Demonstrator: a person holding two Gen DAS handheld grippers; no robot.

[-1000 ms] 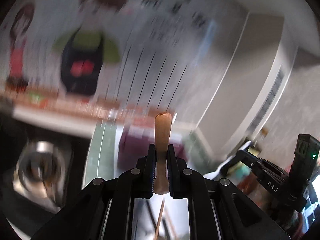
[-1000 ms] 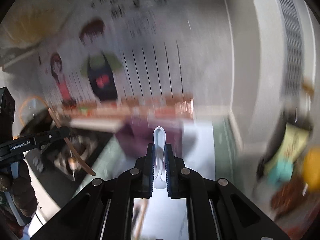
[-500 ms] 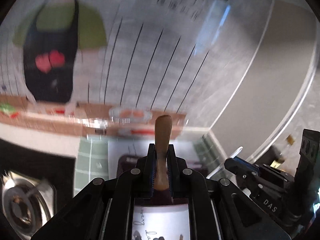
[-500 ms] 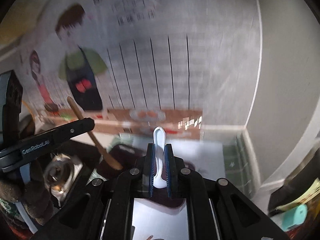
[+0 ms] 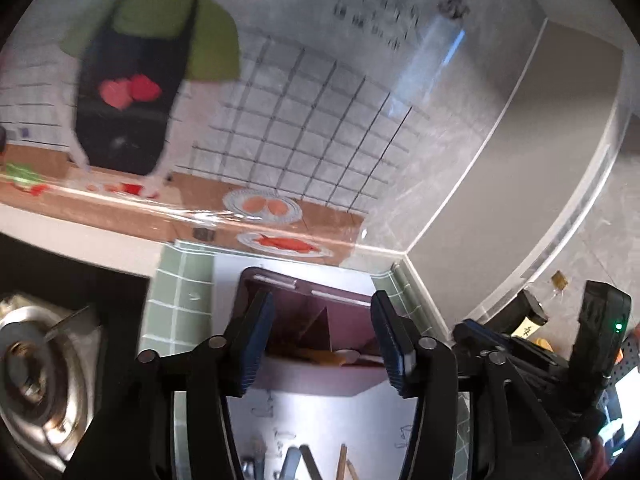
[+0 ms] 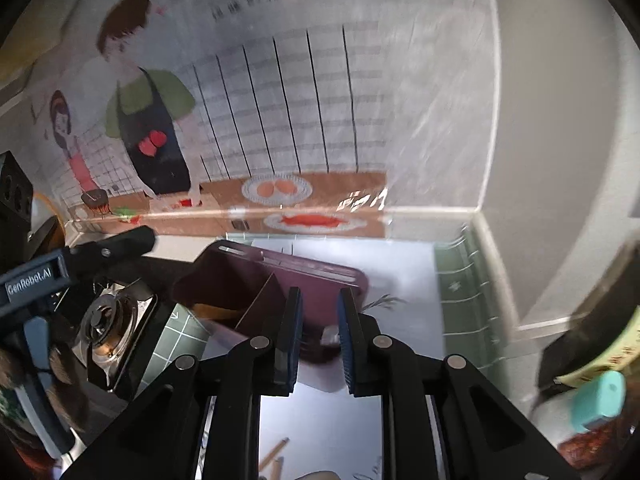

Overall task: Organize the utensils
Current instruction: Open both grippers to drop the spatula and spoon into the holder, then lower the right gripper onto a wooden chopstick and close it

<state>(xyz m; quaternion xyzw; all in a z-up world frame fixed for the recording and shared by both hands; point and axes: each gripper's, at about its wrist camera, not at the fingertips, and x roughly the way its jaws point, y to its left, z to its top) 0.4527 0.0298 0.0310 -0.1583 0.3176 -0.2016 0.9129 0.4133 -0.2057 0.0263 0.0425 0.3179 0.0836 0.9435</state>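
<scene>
Left gripper (image 5: 322,338): jaws opening, pads wide apart, nothing pinched between them. It hangs directly over the dark purple rectangular plastic utensil organizer (image 5: 352,314) with the slanted inner divider. A brown wooden spoon (image 5: 320,356) lies inside the organizer, in the compartment on the stove side of the divider, clear of both pads.

Right gripper (image 6: 319,336): jaws also opening, gap narrower than the left's, pads not pressing on anything. It sits above the organizer's (image 6: 320,276) other compartment, on the side away from the stove. A small pale piece (image 6: 329,336) shows down in that compartment between the fingers; too blurred to say what it is.

Organizer stands on a white mat (image 6: 404,268) edged by green tiled matting (image 6: 468,280). A steel gas stove burner (image 6: 108,320) is just beside the organizer. Behind the organizer, a wall poster of a cartoon cook in a black apron (image 6: 154,136).
</scene>
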